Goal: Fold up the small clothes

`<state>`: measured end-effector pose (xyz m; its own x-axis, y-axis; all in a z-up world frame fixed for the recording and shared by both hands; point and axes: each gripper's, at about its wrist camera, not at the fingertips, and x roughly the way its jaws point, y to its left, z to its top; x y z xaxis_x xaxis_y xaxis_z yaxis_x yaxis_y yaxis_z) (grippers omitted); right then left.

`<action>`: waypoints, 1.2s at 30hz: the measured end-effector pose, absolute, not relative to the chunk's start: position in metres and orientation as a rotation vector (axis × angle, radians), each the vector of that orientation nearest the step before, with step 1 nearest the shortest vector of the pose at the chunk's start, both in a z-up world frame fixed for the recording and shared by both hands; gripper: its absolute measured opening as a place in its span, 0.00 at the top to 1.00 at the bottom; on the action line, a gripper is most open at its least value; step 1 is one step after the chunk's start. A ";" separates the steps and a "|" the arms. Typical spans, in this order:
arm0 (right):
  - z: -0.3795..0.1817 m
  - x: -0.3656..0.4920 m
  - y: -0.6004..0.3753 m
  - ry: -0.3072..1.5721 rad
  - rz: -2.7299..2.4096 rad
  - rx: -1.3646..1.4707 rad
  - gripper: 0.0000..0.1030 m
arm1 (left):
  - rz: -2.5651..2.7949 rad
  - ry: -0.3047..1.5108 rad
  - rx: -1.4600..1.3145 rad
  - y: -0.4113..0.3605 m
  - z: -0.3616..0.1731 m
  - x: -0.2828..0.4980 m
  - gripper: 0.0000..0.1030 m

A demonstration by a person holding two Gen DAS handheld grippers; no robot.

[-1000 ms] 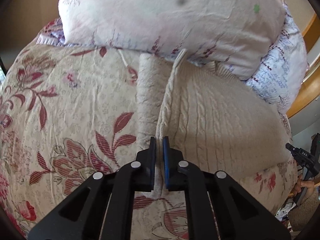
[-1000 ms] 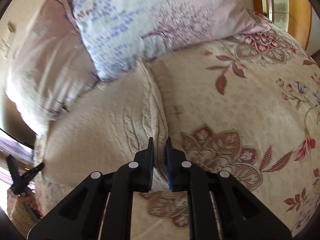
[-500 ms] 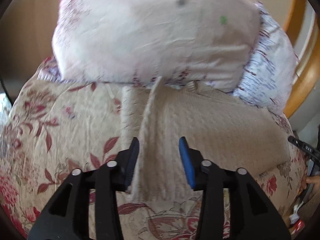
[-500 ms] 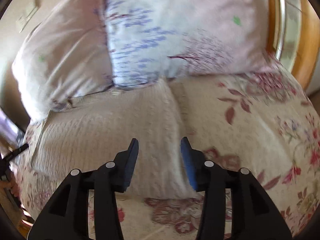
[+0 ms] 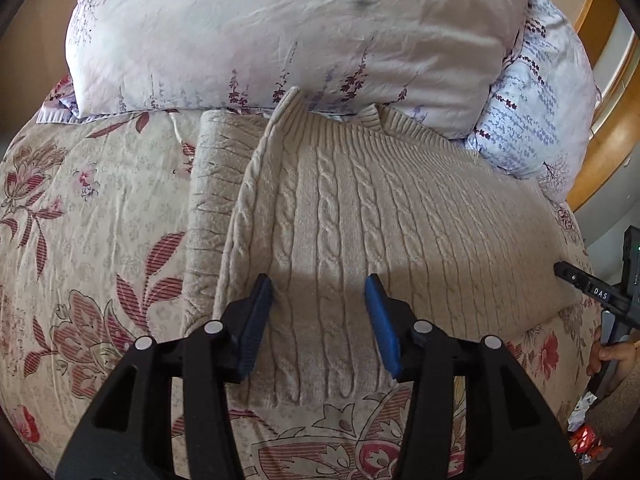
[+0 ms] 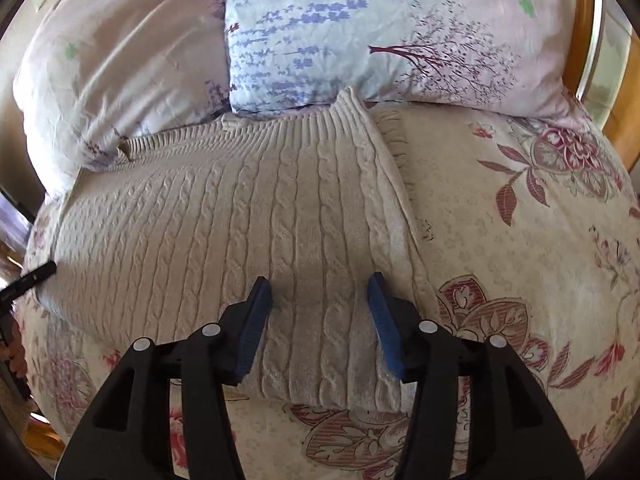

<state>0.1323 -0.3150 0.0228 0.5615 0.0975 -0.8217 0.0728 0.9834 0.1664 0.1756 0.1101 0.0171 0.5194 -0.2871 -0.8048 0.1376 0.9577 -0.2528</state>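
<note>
A cream cable-knit sweater (image 5: 380,216) lies folded flat on the floral bedspread (image 5: 92,220), its ribbed edge against the pillows. It also shows in the right wrist view (image 6: 240,220). My left gripper (image 5: 320,300) is open and empty, hovering over the sweater's near left part, by a folded-under layer (image 5: 208,208). My right gripper (image 6: 320,298) is open and empty over the sweater's near right part. The other gripper's tip (image 5: 588,288) shows at the sweater's right end, and in the right wrist view (image 6: 28,278) at its left end.
Two pillows lean at the head of the bed: a pale pink floral one (image 5: 280,28) and a blue-print one (image 6: 380,32). A wooden headboard (image 5: 608,128) curves at the right. The bedspread (image 6: 520,240) extends to the right of the sweater.
Both grippers were shut on the sweater's edges a second ago. They have opened, let go and drawn back; the sweater now lies flat with its fold laid down.
</note>
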 end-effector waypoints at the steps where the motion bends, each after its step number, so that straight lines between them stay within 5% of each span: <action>1: 0.022 0.133 -0.313 0.975 0.019 0.182 0.42 | -0.258 0.988 -0.172 0.110 0.016 0.176 0.51; 6: 0.020 0.141 -0.304 0.989 0.025 0.142 0.33 | -0.280 0.953 -0.220 0.115 0.016 0.169 0.49; 18: 0.043 0.170 -0.260 0.941 0.103 0.108 0.33 | -0.204 0.981 -0.510 0.192 0.025 0.200 0.49; 36: 0.021 0.178 -0.239 1.007 0.101 0.089 0.27 | -0.230 1.036 -0.486 0.158 0.005 0.227 0.44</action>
<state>0.1784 -0.2391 0.0213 0.5307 0.1257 -0.8382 -0.0437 0.9917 0.1211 0.2267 0.1582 0.0048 0.4981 -0.4058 -0.7663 -0.0428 0.8712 -0.4892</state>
